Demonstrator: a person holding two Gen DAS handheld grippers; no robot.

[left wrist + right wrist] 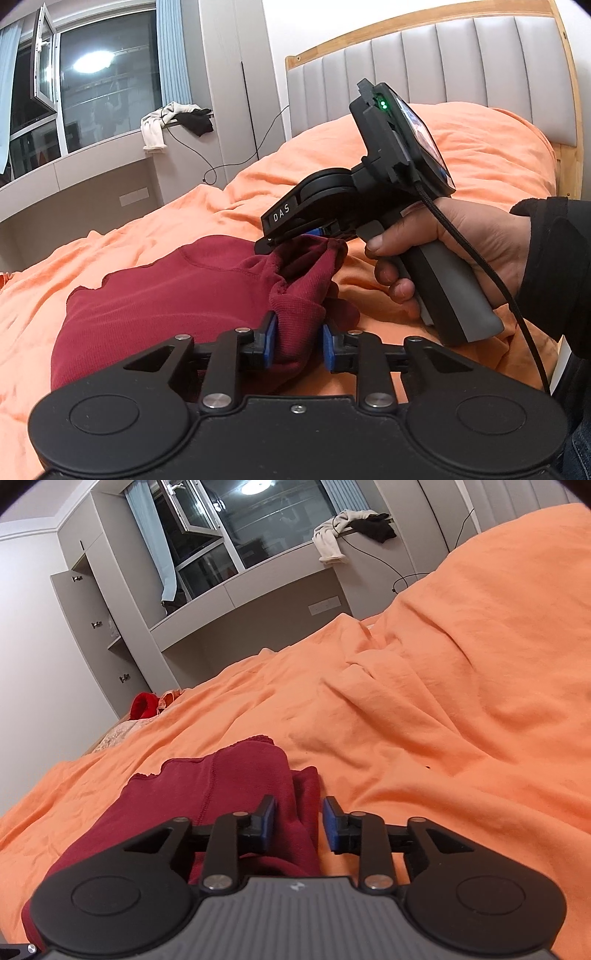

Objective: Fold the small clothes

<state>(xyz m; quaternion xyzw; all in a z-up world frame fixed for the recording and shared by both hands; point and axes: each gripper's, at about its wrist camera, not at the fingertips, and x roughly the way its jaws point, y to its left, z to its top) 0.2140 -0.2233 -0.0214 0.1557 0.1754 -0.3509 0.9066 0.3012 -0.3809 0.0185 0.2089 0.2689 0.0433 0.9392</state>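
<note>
— Rumpled orange bedspread [424, 686] across a bed, grey padded headboard [443, 70] behind. On it?

— Dark red knitted garment [177, 295], lying bunched near the front edge.

— Left claw [298, 341]?

— Released, blue pads parted, a raised fold between them, left pad touching.

— Right claw [299, 825]?

— Released too, straddling the garment's edge; gripped by a hand [461, 251] in a black sleeve.
</note>
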